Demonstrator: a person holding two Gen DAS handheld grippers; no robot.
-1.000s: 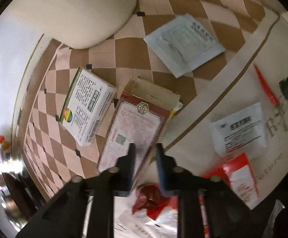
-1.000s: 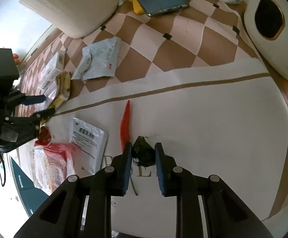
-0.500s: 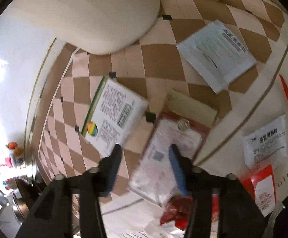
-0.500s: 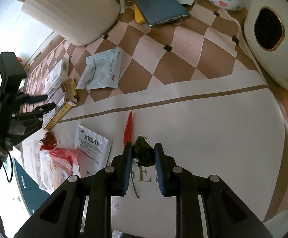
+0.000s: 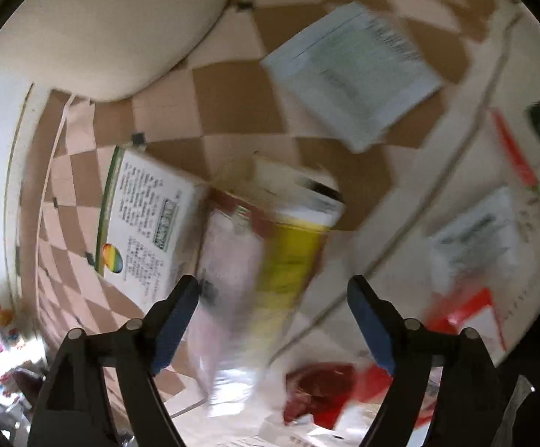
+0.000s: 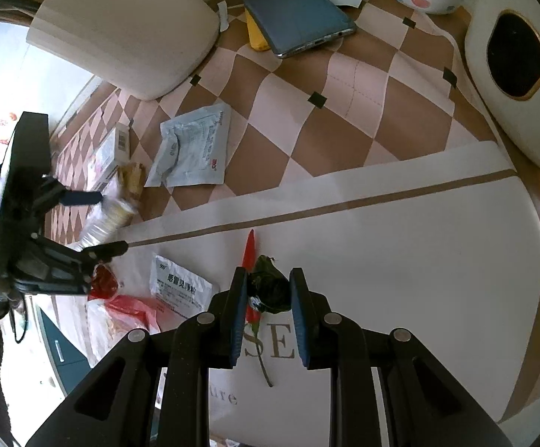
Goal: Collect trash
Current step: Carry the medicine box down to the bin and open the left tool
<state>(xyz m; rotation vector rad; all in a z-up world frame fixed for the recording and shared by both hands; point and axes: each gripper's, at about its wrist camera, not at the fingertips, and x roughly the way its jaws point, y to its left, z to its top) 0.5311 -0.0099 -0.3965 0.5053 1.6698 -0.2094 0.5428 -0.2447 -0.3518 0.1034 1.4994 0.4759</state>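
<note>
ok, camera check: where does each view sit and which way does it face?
Left wrist: on the left tool, looking down at blurred cartons on the checkered cloth; its two fingers, spread, show.
Right wrist: on the right tool, looking across the table at a dark crumpled scrap between its fingers; the left tool shows at left.
Shared: pale pouch, red chili.

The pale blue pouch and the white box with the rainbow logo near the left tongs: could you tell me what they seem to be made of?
The pale blue pouch looks like thin plastic or foil film: it is wrinkled, torn open and faintly glossy. The white box looks like printed cardboard, matte, with straight folded edges and a flat face of small text, though blur leaves the finish uncertain.
</note>
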